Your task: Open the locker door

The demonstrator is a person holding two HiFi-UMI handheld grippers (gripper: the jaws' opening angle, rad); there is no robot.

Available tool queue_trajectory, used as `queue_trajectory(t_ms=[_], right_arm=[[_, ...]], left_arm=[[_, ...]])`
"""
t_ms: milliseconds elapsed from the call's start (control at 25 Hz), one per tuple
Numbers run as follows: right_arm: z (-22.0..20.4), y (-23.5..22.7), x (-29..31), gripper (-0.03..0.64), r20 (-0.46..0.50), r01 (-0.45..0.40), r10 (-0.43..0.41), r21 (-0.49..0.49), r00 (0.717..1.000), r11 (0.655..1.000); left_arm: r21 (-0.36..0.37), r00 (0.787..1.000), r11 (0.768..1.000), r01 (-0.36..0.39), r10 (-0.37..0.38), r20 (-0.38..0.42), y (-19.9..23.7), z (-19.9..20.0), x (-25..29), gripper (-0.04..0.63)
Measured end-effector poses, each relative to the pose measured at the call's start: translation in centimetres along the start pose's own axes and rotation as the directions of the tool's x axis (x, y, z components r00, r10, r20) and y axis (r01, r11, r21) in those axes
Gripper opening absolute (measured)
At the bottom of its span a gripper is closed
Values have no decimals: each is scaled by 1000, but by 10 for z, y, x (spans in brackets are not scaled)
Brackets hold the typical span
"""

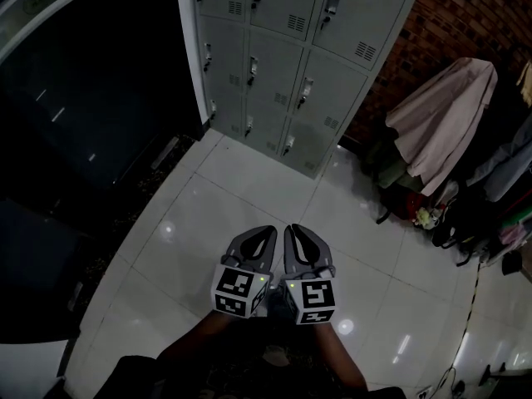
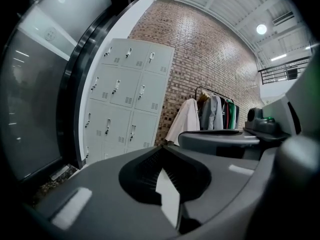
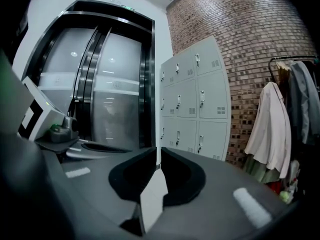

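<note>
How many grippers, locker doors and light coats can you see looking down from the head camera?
Grippers: 2 (left gripper, right gripper)
Locker doors: 9, top three cut off
Light coat: 1
Total: 12

Showing two grippers, the left gripper (image 1: 264, 233) and the right gripper (image 1: 293, 231), each bearing one marker cube (image 1: 237, 289). Standing before one brick wall (image 2: 215, 59): one locker unit (image 1: 283, 65), presenting nine doors (image 3: 212, 96) in three rows of three, each door carrying one handle (image 3: 201, 99). Hanging on one clothes rail (image 2: 202, 89): one pale coat (image 1: 440, 115), with several darker garments beside it, crowding too closely for counting.
</note>
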State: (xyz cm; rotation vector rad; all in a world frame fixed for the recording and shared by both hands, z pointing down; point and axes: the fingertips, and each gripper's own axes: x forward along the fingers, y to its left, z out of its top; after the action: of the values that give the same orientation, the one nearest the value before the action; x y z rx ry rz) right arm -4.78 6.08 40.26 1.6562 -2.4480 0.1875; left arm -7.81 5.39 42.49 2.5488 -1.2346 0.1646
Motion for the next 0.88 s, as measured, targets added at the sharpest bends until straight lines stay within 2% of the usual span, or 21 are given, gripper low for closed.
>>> queue_trajectory(t_ms=[280,880], right_arm=[[11,-38,49,3,42,-15,15,8,999,1000],[50,-169,172,3,83,-85,81,38,993,996]], left_arm=[[21,999,999,-33,33,28,27,23,51,5],[55,997,995,-80,79,25,59,88,226,5]])
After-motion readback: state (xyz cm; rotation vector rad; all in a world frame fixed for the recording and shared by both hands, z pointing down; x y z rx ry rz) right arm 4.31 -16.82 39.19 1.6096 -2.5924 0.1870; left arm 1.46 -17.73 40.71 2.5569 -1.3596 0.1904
